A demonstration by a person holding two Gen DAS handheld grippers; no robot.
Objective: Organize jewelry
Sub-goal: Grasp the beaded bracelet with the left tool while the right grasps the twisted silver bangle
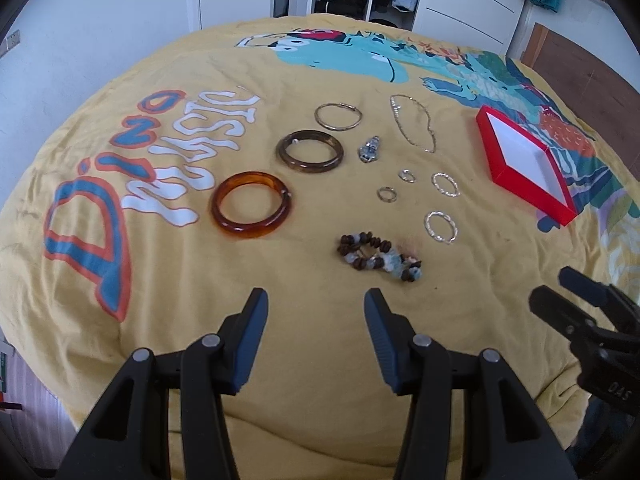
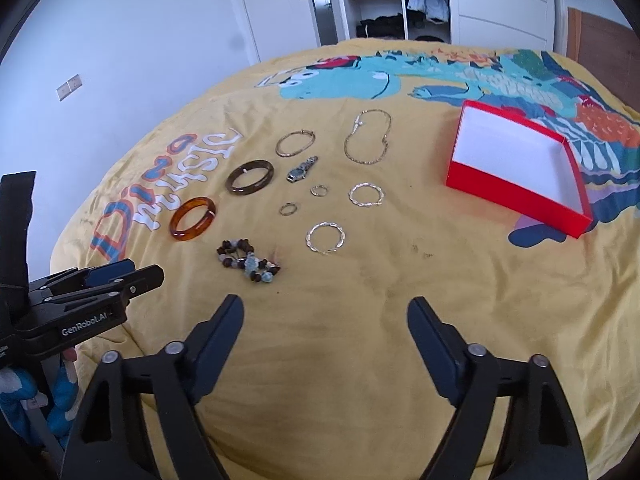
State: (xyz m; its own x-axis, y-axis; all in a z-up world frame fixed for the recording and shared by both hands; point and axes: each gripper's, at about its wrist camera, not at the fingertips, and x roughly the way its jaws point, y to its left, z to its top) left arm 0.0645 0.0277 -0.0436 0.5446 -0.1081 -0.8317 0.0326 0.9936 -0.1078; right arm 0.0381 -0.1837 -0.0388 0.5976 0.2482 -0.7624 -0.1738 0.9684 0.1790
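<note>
Jewelry lies spread on a yellow printed bedspread (image 1: 304,208). There is an amber bangle (image 1: 251,204), a dark brown bangle (image 1: 309,151), a thin gold bangle (image 1: 338,117), a chain necklace (image 1: 414,122), a small watch (image 1: 369,149), a beaded bracelet (image 1: 378,256), two small rings (image 1: 387,194) and two twisted hoops (image 1: 441,227). An open red box (image 1: 524,160) with a white inside lies to the right; it is empty in the right wrist view (image 2: 516,160). My left gripper (image 1: 316,304) is open and empty just short of the beaded bracelet. My right gripper (image 2: 326,312) is open and empty over bare cloth.
The bed's near edge runs below both grippers. A white wall, a door (image 2: 276,4) and an open wardrobe (image 2: 384,0) stand beyond the far edge. A wooden headboard panel (image 1: 588,76) is at the far right.
</note>
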